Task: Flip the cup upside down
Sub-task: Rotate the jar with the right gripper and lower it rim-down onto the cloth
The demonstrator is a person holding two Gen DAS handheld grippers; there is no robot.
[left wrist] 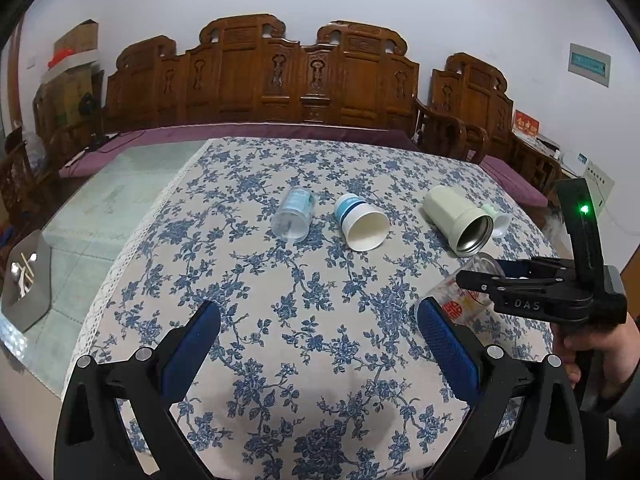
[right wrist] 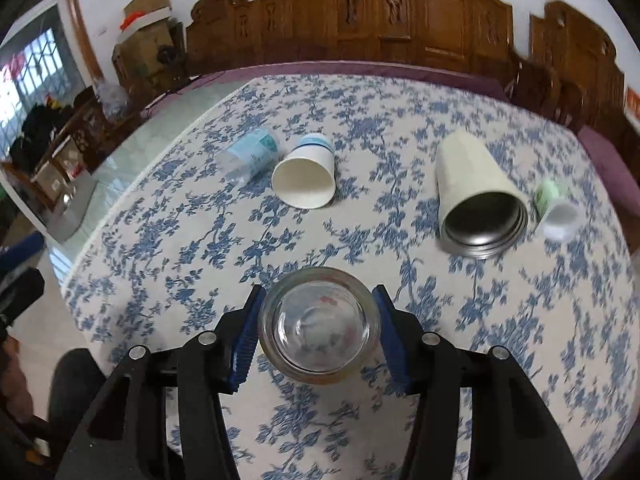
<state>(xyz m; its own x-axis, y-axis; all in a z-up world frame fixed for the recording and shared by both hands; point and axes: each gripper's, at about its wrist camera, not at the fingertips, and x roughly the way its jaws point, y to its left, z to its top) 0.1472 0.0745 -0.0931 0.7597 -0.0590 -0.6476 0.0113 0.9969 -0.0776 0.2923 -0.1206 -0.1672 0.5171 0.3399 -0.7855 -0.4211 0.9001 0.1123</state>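
Note:
A clear glass cup with red print sits between the blue pads of my right gripper, which is shut on it; its open mouth faces the camera. In the left wrist view the same glass cup is held tilted just above the tablecloth by the right gripper. My left gripper is open and empty over the near part of the table.
On the blue-flowered tablecloth lie a clear plastic cup, a white paper cup, a cream steel tumbler and a small green-white cup, all on their sides. A carved wooden bench stands behind.

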